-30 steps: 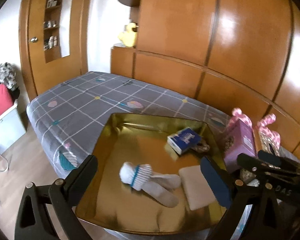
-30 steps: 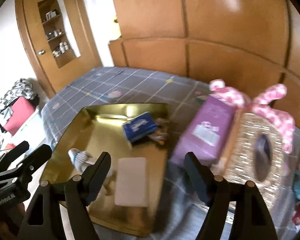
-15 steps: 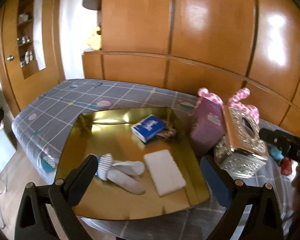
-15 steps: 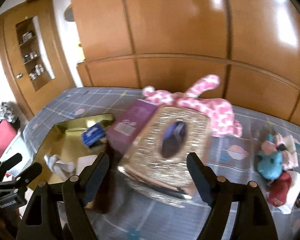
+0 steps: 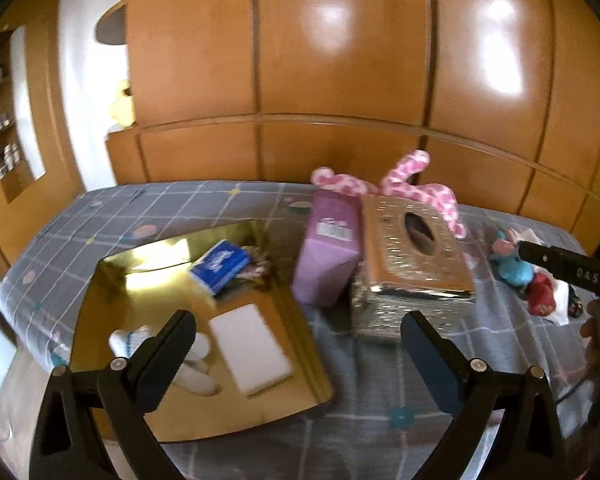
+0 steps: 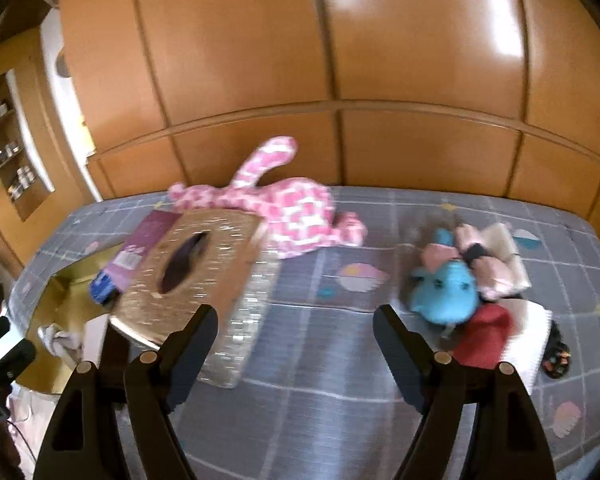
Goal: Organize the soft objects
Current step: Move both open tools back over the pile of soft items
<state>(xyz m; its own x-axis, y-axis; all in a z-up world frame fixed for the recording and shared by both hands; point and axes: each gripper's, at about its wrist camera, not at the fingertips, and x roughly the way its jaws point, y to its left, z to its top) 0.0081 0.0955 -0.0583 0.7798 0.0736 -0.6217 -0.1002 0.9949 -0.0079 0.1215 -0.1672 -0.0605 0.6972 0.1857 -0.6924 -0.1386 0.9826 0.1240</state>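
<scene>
We hold both grippers above the bed, and neither has anything in it. Our right gripper (image 6: 294, 320) has its jaws spread wide over bare bedspread. Our left gripper (image 5: 298, 330) is likewise released.

Just ahead and to the right of the right gripper lies a small heap of soft things: a blue plush toy (image 6: 446, 290) with a rounded body on top, a red plush piece (image 6: 486, 336) touching its near side, a pale pink soft toy (image 6: 476, 258) behind it, and white folded cloth (image 6: 530, 330) at the right. Motion blur hides finer detail. Straight ahead, further off, a pink-and-white checked plush (image 6: 284, 208) stretches along the far edge of the bed.

Ahead and to the left of the right gripper a glittery gold tissue box (image 6: 196, 272) stands beside a purple box (image 6: 144, 244). Beyond the left gripper's left finger is a gold tray (image 5: 112, 280) holding white socks (image 5: 198, 360), a flat white pad (image 5: 250, 350) and a blue tissue pack (image 5: 220, 266).

The grey bedspread (image 6: 324, 384) has a pale grid with pastel shapes. Glossy orange-brown wooden panels (image 6: 420, 60) fill the wall behind, and at far left is a cabinet with an open niche (image 6: 10, 152) of shelves.
</scene>
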